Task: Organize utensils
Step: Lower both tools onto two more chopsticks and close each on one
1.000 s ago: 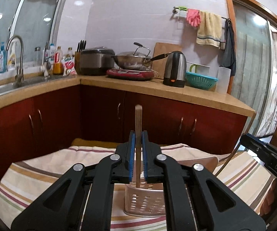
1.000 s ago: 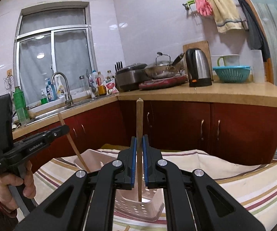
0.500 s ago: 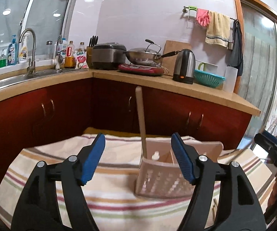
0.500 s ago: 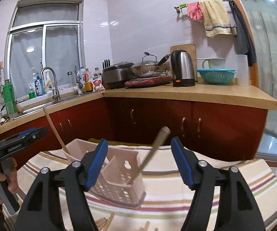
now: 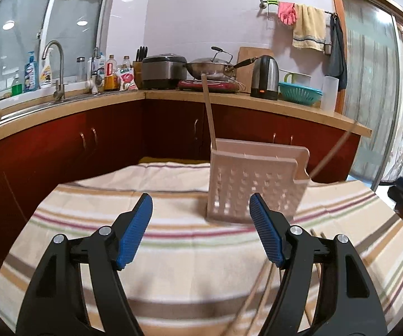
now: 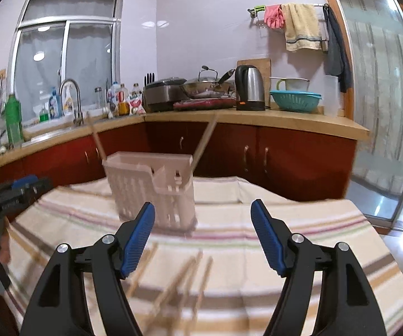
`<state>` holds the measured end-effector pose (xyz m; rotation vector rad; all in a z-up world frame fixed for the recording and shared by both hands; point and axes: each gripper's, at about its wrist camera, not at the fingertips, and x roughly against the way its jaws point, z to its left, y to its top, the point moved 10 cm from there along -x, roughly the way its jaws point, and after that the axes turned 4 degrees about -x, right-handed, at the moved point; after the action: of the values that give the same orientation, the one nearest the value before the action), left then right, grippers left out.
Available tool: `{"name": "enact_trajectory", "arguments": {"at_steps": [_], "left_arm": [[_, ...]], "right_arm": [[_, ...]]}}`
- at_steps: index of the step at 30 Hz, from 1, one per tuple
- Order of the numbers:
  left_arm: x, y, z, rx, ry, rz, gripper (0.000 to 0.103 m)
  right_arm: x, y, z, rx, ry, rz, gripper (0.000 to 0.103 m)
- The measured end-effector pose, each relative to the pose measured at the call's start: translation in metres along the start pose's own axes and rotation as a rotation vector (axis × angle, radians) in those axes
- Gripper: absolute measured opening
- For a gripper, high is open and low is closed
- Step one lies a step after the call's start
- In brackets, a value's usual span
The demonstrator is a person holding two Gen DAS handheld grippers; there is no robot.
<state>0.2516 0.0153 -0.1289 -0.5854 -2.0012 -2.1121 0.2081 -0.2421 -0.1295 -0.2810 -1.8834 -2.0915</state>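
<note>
Both the left gripper (image 5: pixel 200 229) and the right gripper (image 6: pixel 202 233) hover with jaws spread wide and nothing between them, while the pale slotted holder (image 6: pixel 151 190) stands on the striped cloth (image 5: pixel 89 224) over the bench with two chopsticks (image 6: pixel 204 140) leaning out of opposite ends. More loose chopsticks (image 6: pixel 184 277) lie flat on the cloth just in front of the right gripper. I'd worry they roll or slip as jaws close on such thin sticks, or that a careless reach knocks the light holder over and spills it.
</note>
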Motion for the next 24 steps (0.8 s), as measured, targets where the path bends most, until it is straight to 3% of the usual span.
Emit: {"name": "enact_trajectory", "arguments": {"at_steps": [10,15,19,24], "left_arm": [[0.046,-0.073,0.002,0.003,0.054,0.073,0.07],[0.059,-0.1,0.007,0.012,0.074,0.108,0.07],[0.068,-0.113,0.01,0.008,0.089,0.121,0.07],[0.071,-0.119,0.015,0.006,0.103,0.134,0.07]], "right_arm": [[0.035,-0.107,0.004,0.029,0.027,0.176,0.057],[0.037,-0.141,0.01,0.04,0.058,0.252,0.052],[0.033,-0.169,0.012,0.058,0.068,0.331,0.039],[0.04,-0.172,0.0,0.049,0.041,0.323,0.033]]}}
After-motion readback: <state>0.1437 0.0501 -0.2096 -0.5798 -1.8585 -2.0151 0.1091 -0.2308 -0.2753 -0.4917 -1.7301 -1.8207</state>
